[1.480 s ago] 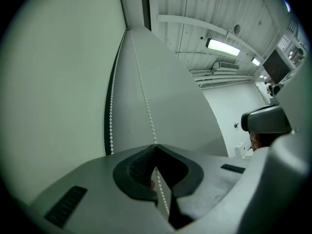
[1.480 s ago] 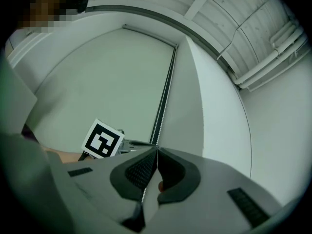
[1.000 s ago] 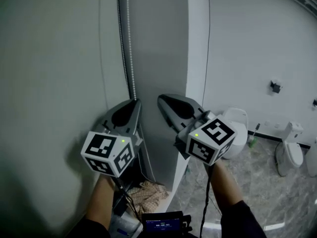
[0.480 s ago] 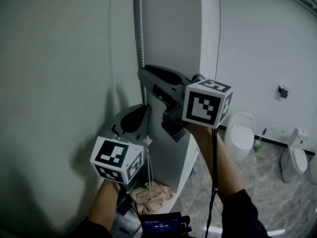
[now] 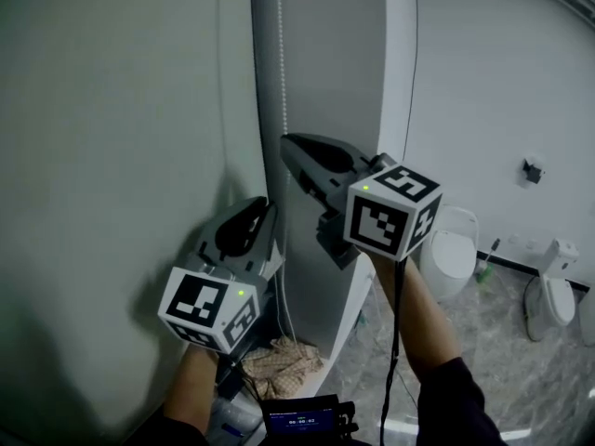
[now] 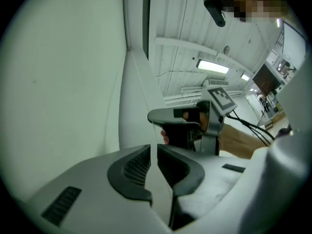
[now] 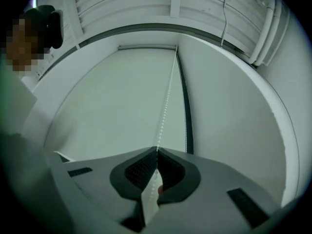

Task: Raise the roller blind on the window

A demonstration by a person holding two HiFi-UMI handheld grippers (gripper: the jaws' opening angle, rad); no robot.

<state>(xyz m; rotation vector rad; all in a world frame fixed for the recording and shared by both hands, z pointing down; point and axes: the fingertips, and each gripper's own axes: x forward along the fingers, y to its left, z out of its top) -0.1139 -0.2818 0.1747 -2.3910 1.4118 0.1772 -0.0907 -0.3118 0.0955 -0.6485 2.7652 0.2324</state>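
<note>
The right tongs (image 5: 290,144), now shifted above the left, clamp the bead chain (image 5: 281,72). The left tongs (image 5: 265,207), barely parted, hold nothing. The roller blind (image 5: 112,110) remains lowered, so a downward pull likely follows.

Two hand-held tongs: the left tongs (image 5: 260,207) and the right tongs (image 5: 290,145). Two marker cubes, one on the left (image 5: 209,309) and one on the right (image 5: 392,210). Two bare forearms, one (image 5: 195,384) behind the left cube and one (image 5: 418,314) behind the right. One roller blind (image 5: 121,137). One white bead chain (image 5: 282,63). Two toilets, a nearer one (image 5: 451,249) and a farther one (image 5: 548,291). One crumpled cloth (image 5: 279,360). One small screen (image 5: 302,421).
</note>
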